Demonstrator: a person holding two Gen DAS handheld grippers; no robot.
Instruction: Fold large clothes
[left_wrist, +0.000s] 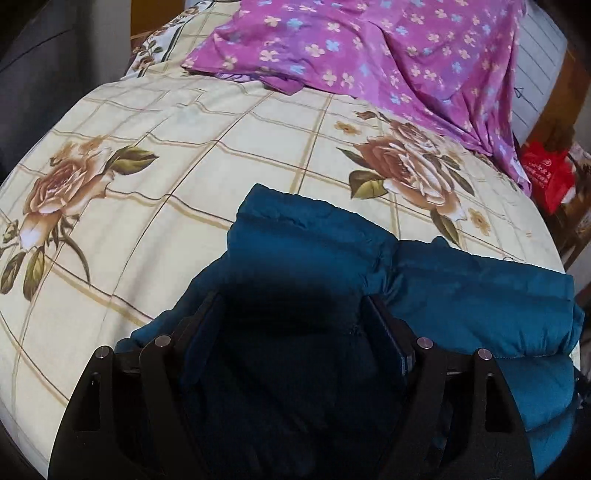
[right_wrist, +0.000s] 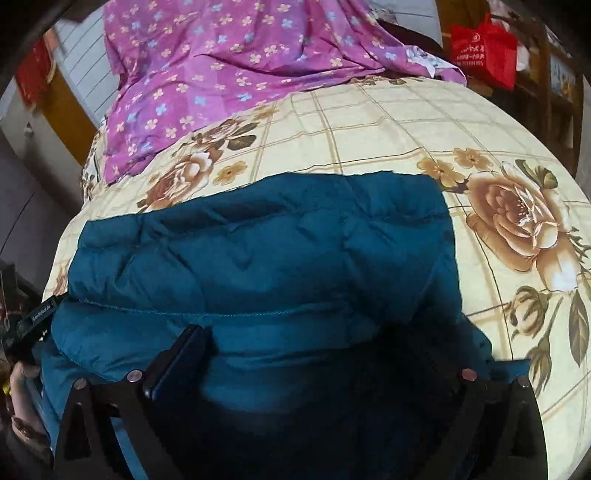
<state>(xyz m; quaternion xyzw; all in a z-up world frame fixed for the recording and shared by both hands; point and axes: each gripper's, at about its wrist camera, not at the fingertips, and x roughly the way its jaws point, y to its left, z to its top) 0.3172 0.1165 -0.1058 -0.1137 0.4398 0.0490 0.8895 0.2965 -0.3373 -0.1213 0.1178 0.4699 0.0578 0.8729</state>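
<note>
One red bag (right_wrist: 484, 51), contents unseen

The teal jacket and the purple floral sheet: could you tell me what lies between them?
Only bare rose-print bedspread between teal jacket and purple floral sheet, in both wrist views.

1. Most of the room is a bed (left_wrist: 184, 155) with a cream checked cover, big brown roses printed all over it.
2. A purple flowery sheet (left_wrist: 369, 48) lies rumpled over the far end and hangs off one side.
3. Behind that there's a pale panelled wall (right_wrist: 79, 62) with orange-brown wood trim.
4. A red plastic bag (right_wrist: 484, 51) sits by some cluttered wooden shelving (right_wrist: 554, 85) beside the bed.
5. Light is soft and even, pretty daylight-ish.
</note>
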